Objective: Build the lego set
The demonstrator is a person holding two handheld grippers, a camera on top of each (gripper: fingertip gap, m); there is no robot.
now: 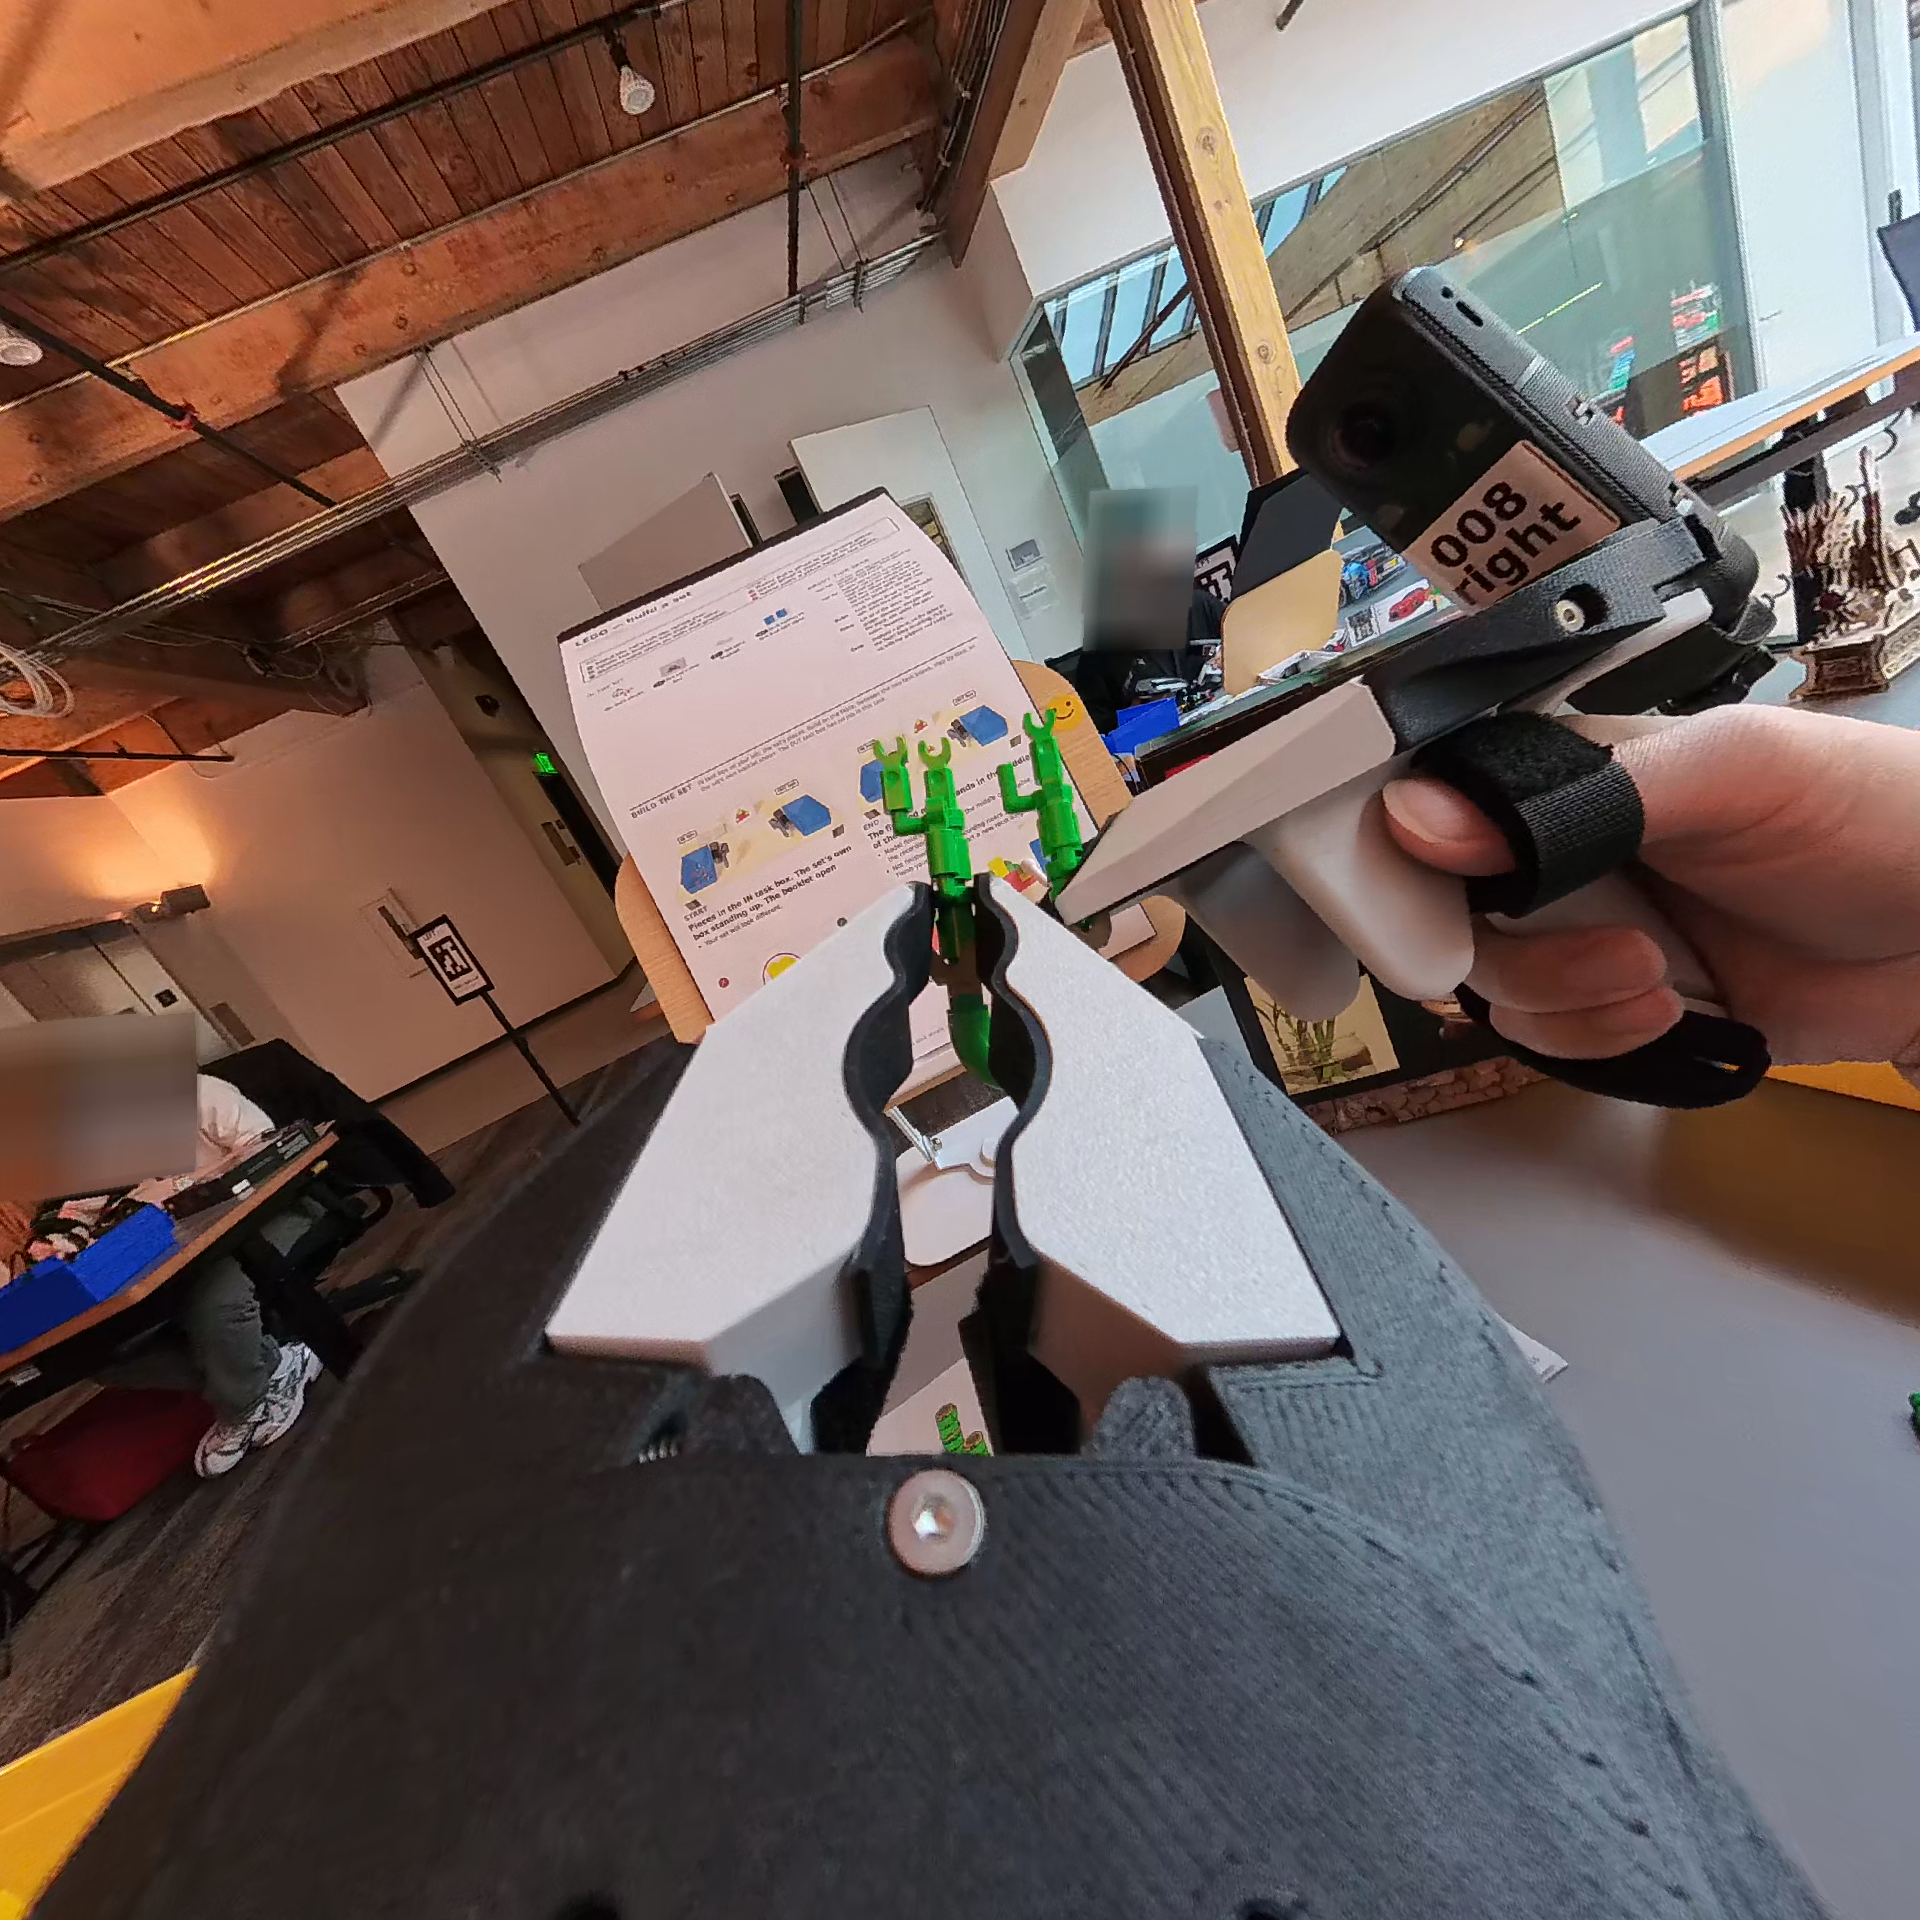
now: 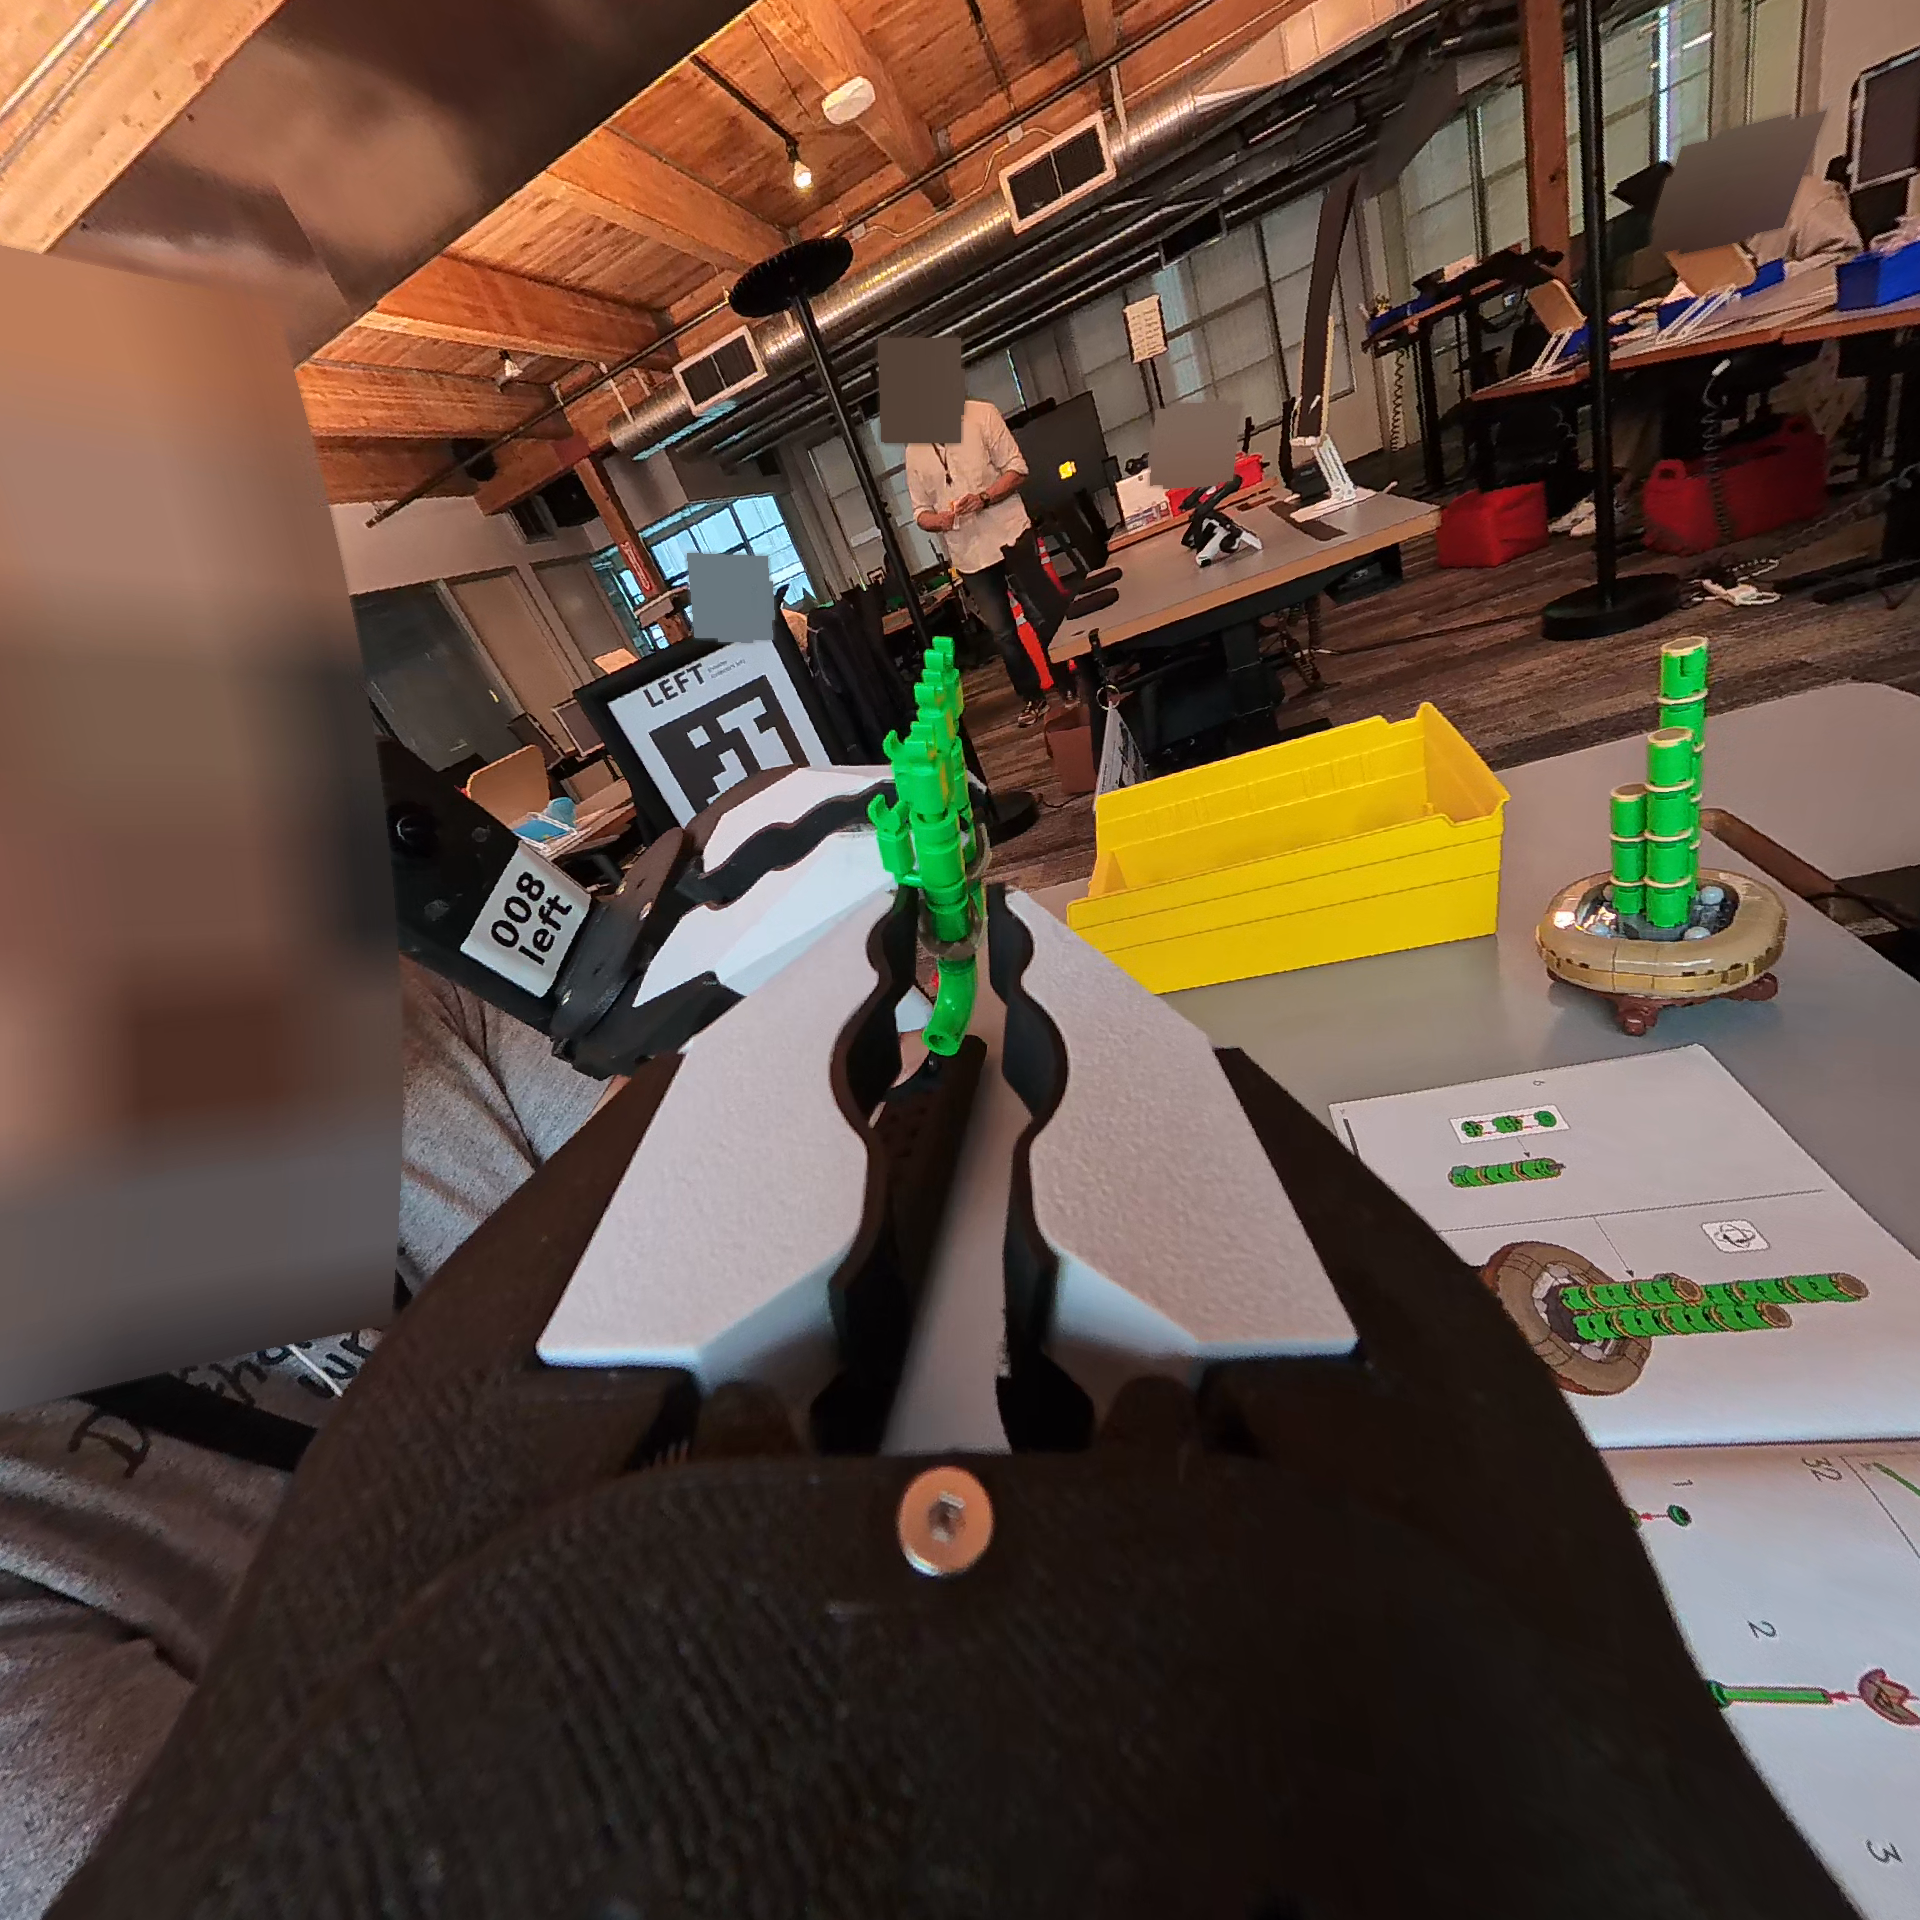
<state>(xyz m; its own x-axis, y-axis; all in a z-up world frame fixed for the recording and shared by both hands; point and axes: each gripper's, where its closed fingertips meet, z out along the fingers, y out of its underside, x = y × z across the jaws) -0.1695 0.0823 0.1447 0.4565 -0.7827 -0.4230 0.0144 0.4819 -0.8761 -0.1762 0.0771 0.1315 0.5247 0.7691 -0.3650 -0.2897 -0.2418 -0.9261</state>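
Biggest worry right now is popping something apart: I've got two skinny green stem pieces up in the air off the table, one in each gripper, and they're close enough to almost touch. The left gripper [image 1: 956, 935] is pinched on a green branched stem [image 1: 940, 831] right at its tips, and the right gripper [image 2: 940, 935] is pinched on its own green stem [image 2: 940, 821] the same way, with the curved elbow end hanging down between the fingers. My guess is the next bit is joining the two, and those little clip ends on top look fragile, so if I push at an angle the segments could snap off or the stem could twist in the grip, since it's smooth shiny plastic held by a tiny contact patch. The finger pads are black and wavy-edged, backed by matte white blocks, so grip should be okay but not great on a round rod. If one drops it probably bounces off the smooth grey table [image 2: 1351, 997]. The main model [image 2: 1660, 831], chunky green bamboo cylinders with tan rings in a round tan pot, sits well off to the right, near the empty yellow plastic bin [image 2: 1299, 862]. The open instruction booklet [image 2: 1621, 1226] lies flat in front of it, glossy paper.
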